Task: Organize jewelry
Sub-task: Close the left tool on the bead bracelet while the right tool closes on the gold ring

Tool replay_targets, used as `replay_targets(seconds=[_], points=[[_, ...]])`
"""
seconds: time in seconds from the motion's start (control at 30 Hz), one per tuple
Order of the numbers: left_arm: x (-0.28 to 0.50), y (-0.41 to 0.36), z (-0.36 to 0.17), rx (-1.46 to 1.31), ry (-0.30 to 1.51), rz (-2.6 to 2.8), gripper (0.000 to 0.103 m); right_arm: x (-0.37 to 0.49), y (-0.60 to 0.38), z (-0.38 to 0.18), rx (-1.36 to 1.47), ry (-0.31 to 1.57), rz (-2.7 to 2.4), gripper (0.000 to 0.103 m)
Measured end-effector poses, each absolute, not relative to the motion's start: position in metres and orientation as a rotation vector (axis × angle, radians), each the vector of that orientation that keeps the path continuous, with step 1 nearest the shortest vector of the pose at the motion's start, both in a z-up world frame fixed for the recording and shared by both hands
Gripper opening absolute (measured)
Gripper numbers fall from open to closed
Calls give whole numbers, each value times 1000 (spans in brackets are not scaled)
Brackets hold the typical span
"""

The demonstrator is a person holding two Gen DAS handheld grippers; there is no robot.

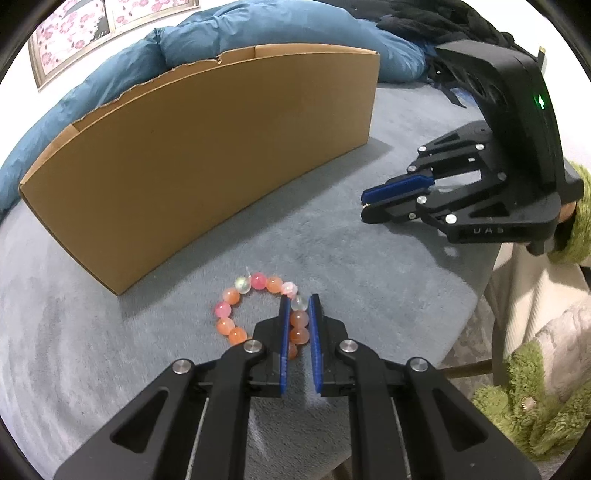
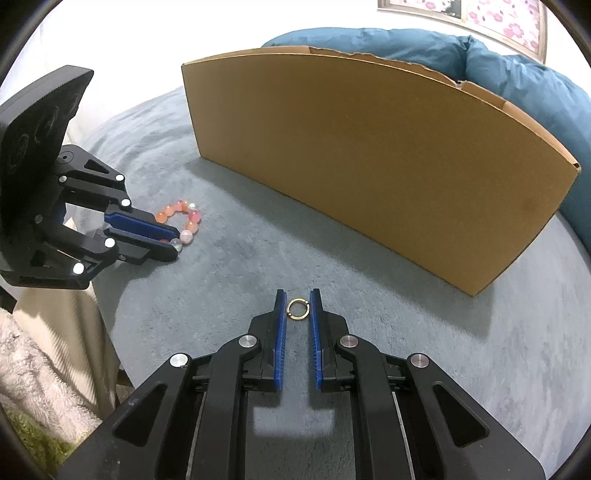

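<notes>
A bracelet of orange, pink and pale beads (image 1: pixel 236 306) lies on the grey-blue blanket (image 1: pixel 369 280). My left gripper (image 1: pixel 299 297) is shut on its right side, with a few beads pinched between the blue pads; the right wrist view shows the same grip, the left gripper (image 2: pixel 176 240) on the bracelet (image 2: pixel 184 218). A small gold ring (image 2: pixel 297 309) stands face-on between the blue pads of my right gripper (image 2: pixel 298 291), which is shut on it. The right gripper (image 1: pixel 364 206) hovers to the right of the bracelet, jaws nearly together.
A long brown cardboard box (image 1: pixel 207 147) stands on the blanket behind both grippers, its top open and torn. A blue duvet (image 1: pixel 258 29) lies behind it. A green fuzzy sleeve (image 1: pixel 580 221) holds the right gripper. The blanket's edge drops off near it.
</notes>
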State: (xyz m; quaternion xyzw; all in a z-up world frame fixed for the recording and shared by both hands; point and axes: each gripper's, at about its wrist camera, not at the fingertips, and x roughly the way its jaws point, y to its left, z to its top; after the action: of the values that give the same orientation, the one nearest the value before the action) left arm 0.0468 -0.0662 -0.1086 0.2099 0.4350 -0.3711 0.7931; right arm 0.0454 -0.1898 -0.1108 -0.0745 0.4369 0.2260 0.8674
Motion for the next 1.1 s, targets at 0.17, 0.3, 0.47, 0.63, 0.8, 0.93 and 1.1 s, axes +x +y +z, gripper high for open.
replay_targets(seconds=[0.17, 0.3, 0.47, 0.63, 0.8, 0.93, 1.1], points=[[49, -72, -109, 466, 951, -799, 10, 42, -192, -112, -140, 902, 470, 12], [52, -78, -110, 458, 977, -798, 11, 39, -195, -112, -132, 895, 471, 13], [55, -79, -110, 445, 1010, -796, 12, 31, -197, -113, -151, 879, 457, 13], [59, -81, -111, 433, 1042, -789, 12, 32, -195, -116, -137, 877, 449, 13], [67, -79, -114, 382, 1091, -783, 12, 31, -194, -117, -136, 874, 443, 13], [67, -78, -114, 371, 1093, -777, 12, 31, -198, -117, -116, 869, 442, 12], [63, -78, -110, 400, 1074, -762, 10, 28, -203, -116, -97, 853, 433, 11]])
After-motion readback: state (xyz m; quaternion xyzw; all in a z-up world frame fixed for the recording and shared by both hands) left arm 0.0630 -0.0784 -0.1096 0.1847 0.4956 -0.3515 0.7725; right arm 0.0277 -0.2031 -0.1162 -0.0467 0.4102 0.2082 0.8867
